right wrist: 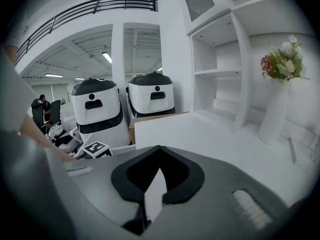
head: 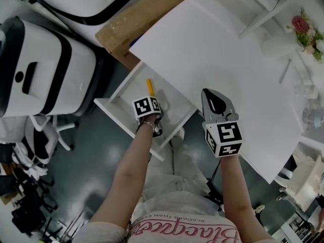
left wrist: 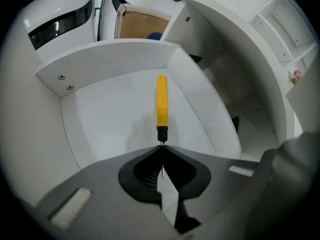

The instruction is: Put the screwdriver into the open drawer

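One screwdriver (left wrist: pixel 161 101) inside the open drawer (left wrist: pixel 115 124)
Left gripper (left wrist: pixel 161 146) pinches its thin metal shaft, seemingly near the tip, with the yellow handle toward the drawer's back wall. Light, stiff, likely slippery there; the handle grips better. Right gripper (right wrist: pixel 159 148) is closed and empty.

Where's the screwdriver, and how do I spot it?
Find the big white table; an open white drawer juts from its left side. There the left tongs pinch a screwdriver by its tip; its yellow handle is the only colour inside.
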A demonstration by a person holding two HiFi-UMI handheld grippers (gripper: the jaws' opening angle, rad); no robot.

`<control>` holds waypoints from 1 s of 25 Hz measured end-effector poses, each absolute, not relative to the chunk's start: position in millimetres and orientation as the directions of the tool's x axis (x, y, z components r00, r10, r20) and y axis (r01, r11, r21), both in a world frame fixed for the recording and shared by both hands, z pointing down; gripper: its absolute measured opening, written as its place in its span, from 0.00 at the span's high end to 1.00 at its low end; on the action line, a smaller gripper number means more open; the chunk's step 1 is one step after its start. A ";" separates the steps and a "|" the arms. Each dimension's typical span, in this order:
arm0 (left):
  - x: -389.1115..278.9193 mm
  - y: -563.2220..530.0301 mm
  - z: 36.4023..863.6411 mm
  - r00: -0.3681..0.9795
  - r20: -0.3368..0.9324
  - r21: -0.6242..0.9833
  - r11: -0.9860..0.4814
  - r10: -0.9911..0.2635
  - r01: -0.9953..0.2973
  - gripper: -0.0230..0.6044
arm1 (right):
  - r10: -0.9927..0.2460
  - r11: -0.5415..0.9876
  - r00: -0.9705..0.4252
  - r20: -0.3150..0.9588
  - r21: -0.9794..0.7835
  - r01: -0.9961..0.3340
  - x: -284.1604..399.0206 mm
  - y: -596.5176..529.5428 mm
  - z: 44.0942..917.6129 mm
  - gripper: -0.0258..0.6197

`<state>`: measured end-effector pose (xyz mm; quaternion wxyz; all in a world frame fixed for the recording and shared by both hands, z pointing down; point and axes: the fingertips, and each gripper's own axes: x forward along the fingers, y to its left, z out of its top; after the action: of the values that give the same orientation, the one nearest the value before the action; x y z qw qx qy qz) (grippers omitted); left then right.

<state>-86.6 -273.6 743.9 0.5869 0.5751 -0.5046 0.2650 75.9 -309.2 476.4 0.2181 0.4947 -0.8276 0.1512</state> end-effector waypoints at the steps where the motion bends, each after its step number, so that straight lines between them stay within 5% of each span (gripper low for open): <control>1: -86.6 -273.5 745.8 0.348 0.899 0.404 0.199 -0.264 -0.893 0.92 | -0.752 0.464 -0.415 0.512 -0.037 -0.885 76.1 -308.9 478.0 0.96; 25: -94.5 -255.8 776.6 0.256 0.953 0.289 0.221 -0.163 -0.932 0.90 | -0.745 0.456 -0.420 0.519 -0.064 -0.888 78.1 -303.9 488.9 0.96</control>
<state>-94.5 -255.8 776.6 0.5877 0.5317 -0.5149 0.3268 78.1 -303.9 488.9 0.2142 0.4940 -0.8260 0.1668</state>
